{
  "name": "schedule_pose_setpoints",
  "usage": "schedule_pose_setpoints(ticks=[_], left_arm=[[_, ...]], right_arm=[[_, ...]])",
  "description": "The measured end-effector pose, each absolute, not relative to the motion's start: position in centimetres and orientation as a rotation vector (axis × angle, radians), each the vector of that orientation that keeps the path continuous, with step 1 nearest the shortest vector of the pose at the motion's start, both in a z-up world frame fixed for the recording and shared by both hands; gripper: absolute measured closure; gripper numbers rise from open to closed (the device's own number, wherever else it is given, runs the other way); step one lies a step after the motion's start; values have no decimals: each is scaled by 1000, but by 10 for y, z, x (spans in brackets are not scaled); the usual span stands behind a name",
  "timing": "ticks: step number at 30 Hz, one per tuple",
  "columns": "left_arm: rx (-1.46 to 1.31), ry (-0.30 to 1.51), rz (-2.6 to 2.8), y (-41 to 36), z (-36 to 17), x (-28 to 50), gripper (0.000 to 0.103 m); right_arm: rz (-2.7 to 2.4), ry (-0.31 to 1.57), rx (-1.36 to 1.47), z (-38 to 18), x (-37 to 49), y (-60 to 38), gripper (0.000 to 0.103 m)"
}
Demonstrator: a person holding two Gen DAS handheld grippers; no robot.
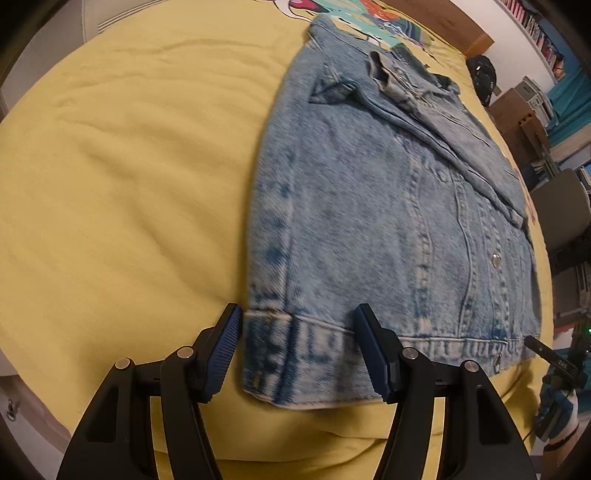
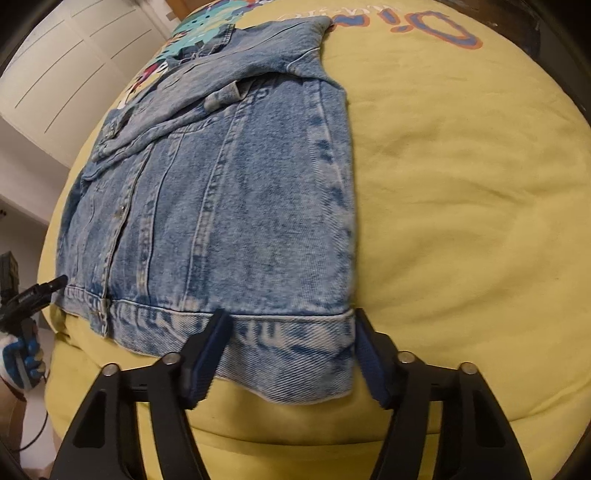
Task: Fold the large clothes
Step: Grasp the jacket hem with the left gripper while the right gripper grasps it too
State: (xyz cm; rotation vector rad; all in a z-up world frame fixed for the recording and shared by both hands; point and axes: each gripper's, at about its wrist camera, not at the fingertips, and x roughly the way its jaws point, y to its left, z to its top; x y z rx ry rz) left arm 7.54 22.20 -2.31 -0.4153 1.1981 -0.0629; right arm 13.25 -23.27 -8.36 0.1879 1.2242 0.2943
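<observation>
A light blue denim jacket (image 1: 369, 206) lies flat on a yellow bedspread (image 1: 129, 184), with both sleeves folded in over its body. My left gripper (image 1: 297, 314) is open, its jaws straddling the jacket's left hem corner just above the waistband. The same jacket fills the right wrist view (image 2: 229, 206). My right gripper (image 2: 291, 317) is open too, its jaws straddling the right hem corner. The right gripper shows at the far right of the left wrist view (image 1: 550, 356), and the left gripper shows at the far left of the right wrist view (image 2: 33, 295).
The bedspread (image 2: 461, 184) carries a colourful cartoon print near the jacket's collar (image 2: 192, 33). White wardrobe doors (image 2: 62, 70) stand left of the bed. A black bag (image 1: 484, 79), boxes and bookshelves stand on the right side. The bed's front edge is just below both grippers.
</observation>
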Motion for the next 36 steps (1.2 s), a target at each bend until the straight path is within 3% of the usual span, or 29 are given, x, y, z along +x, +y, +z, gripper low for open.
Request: schedule_pose_setpoints(ticks=[8, 27, 32, 36], left_arm=[[-486, 1194, -85, 219, -21, 73, 47], [-551, 1206, -103, 220, -21, 85, 47], [-577, 1223, -171, 216, -25, 81, 48], [-604, 1220, -182, 217, -25, 77, 60]], right_arm=[[327, 1228, 216, -81, 131, -232, 52], [339, 1238, 230, -84, 132, -234, 51], [350, 1238, 221, -84, 131, -235, 59], [350, 1235, 239, -82, 132, -237, 71]])
